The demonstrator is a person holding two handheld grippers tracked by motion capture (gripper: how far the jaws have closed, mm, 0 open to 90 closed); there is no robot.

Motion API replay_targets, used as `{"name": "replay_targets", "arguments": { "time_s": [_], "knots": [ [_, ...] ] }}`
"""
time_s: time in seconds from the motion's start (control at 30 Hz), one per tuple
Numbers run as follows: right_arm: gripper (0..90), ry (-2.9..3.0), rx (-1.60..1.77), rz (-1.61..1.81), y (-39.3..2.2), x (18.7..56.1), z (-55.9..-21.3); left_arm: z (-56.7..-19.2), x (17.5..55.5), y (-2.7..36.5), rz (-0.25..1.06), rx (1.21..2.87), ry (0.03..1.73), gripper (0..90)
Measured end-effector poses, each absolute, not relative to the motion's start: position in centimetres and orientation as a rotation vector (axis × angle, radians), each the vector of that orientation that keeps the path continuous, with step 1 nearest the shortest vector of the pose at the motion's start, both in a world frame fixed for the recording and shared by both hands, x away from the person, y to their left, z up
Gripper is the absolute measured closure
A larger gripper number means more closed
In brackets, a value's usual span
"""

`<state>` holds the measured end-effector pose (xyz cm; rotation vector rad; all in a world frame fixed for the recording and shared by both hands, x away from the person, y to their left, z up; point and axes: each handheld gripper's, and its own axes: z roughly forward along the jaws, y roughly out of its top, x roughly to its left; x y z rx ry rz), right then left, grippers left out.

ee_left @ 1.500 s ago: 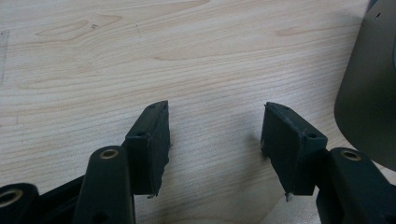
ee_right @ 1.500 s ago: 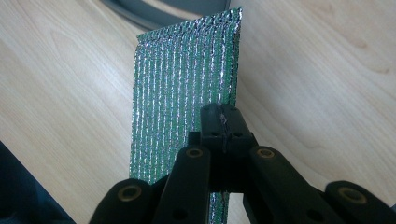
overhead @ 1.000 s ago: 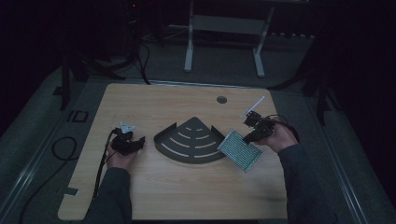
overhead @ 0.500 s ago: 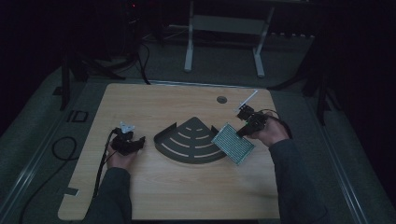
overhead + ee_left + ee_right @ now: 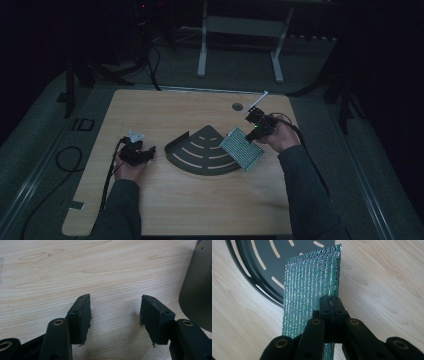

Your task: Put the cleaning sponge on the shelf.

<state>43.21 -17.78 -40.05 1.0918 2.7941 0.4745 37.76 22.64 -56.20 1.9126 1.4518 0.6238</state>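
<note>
One foil pad (image 5: 242,148) is pinched in the right gripper (image 5: 252,133), the slotted tray (image 5: 202,151) at its nine o'clock. Left gripper (image 5: 148,152) fingers gape empty on the bench (image 5: 200,205).

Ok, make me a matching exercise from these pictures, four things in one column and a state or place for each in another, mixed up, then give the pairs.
Column one:
1. left tongs
2. right tongs
3. slotted dark tray
4. silvery green sheet

Column two:
A. flat on the table's middle
B. open over bare wood
C. held up, one edge over the tray
D. shut on the sheet

Pairs: 1-B, 2-D, 3-A, 4-C
</note>
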Motion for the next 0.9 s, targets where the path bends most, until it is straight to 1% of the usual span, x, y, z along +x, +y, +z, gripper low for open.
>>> {"name": "replay_targets", "arguments": {
  "time_s": [0.53,0.9],
  "knots": [
    [89.7,2.783,1.101,0.506,-15.3,44.6,-40.8,-56.2,37.8,22.6,0.623,1.912,1.451,42.9],
    [89.7,2.761,1.127,0.532,-14.5,45.2,-41.2,-56.2,37.8,22.6,0.623,1.912,1.451,42.9]
  ]
}}
